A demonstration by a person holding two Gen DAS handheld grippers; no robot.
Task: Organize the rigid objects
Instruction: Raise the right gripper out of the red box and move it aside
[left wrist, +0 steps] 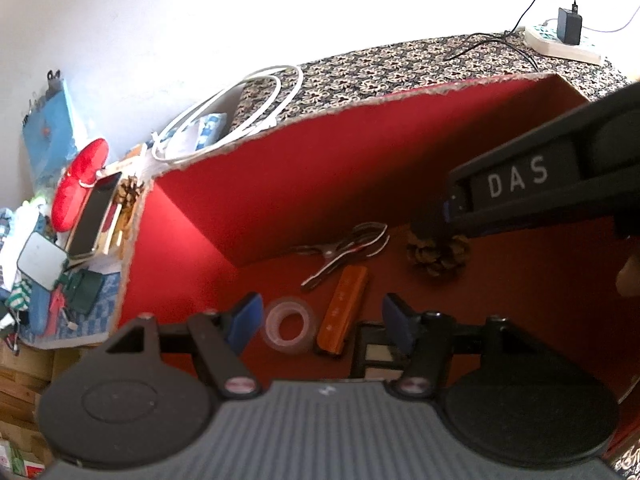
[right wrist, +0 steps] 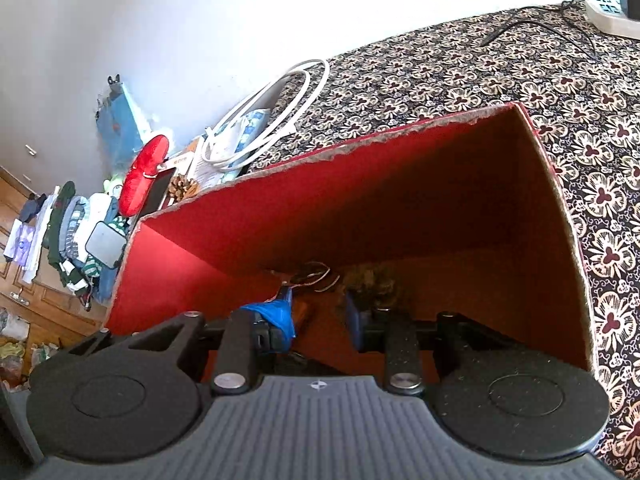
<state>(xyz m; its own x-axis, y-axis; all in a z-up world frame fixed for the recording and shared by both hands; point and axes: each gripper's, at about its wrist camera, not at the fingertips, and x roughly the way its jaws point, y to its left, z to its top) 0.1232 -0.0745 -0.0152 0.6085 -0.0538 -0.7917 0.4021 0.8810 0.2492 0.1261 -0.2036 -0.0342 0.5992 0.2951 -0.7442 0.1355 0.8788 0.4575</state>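
Note:
A red cardboard box [left wrist: 340,168] holds a clear tape roll [left wrist: 289,327], an orange remote-shaped bar [left wrist: 344,309], metal clamps [left wrist: 344,250], a pine cone [left wrist: 438,255] and a black framed piece [left wrist: 376,354]. My left gripper [left wrist: 322,322] is open and empty, low inside the box above the tape roll and orange bar. My right gripper [right wrist: 320,316] is open inside the same box [right wrist: 400,184], just above the pine cone [right wrist: 374,278] and the clamps [right wrist: 314,274]. Its body shows in the left wrist view [left wrist: 552,180], above the pine cone.
The box stands on a floral patterned cloth [right wrist: 480,80]. Left of it lie a white cable coil [left wrist: 232,112], a second pine cone [left wrist: 130,190], a phone [left wrist: 94,216], a red case [left wrist: 82,182] and a cluttered pile. A power strip with charger [left wrist: 564,38] lies at the far right.

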